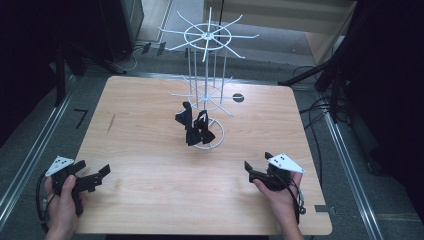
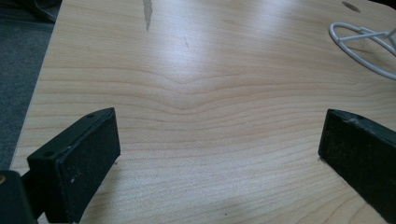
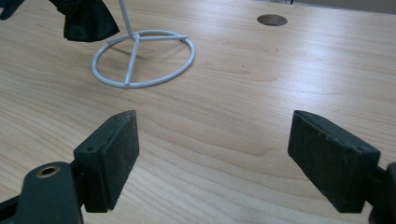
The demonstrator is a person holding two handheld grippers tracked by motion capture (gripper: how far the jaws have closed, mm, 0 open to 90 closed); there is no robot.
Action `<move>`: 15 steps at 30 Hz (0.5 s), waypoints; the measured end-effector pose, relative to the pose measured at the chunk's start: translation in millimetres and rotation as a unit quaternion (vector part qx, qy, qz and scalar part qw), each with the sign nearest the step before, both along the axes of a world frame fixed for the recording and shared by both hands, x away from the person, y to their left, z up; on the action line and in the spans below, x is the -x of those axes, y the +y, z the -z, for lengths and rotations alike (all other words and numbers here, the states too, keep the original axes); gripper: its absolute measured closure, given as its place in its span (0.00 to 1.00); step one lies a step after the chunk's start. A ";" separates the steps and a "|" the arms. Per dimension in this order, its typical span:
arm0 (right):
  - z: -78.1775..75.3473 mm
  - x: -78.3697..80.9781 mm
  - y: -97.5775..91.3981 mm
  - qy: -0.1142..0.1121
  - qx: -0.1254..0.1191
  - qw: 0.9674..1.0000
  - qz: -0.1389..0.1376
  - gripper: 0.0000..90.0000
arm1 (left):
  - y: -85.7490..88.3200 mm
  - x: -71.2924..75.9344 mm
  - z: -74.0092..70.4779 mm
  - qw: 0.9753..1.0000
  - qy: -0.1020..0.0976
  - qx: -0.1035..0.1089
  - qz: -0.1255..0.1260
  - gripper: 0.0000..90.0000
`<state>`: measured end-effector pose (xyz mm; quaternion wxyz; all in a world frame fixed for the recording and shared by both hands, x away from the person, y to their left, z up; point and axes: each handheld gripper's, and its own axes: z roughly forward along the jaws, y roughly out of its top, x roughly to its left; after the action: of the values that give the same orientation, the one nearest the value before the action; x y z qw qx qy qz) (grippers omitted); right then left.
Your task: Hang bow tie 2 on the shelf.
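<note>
A white wire display rack [image 1: 206, 75] stands at the middle back of the wooden table [image 1: 150, 165], on a ring base [image 3: 142, 58]. Black bow ties [image 1: 194, 127] hang from its lower arms, and one dark piece [image 3: 86, 21] shows above the ring in the right gripper view. My left gripper [image 1: 92, 172] rests near the front left corner, open, with bare wood between its pads [image 2: 74, 163]. My right gripper [image 1: 256, 167] sits at the front right, also open and holding nothing, its pads [image 3: 109, 158] wide apart and facing the ring base.
A round dark hole [image 1: 238, 97] lies in the tabletop right of the rack. A dark streak [image 1: 110, 123] marks the wood at the left. Metal floor rails run along both sides of the table. Cables lie on the floor at the right.
</note>
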<state>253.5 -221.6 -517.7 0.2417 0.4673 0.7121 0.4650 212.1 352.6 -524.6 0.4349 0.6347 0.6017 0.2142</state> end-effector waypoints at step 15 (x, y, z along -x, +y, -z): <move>6.4 5.3 -28.9 0.008 0.001 1.000 0.024 0.18 | 0.3 0.0 0.0 1.000 0.000 0.000 0.000 0.00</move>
<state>248.2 -250.4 -524.1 0.2478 0.4880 0.7030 0.4541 212.1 352.9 -524.6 0.4351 0.6347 0.6018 0.2138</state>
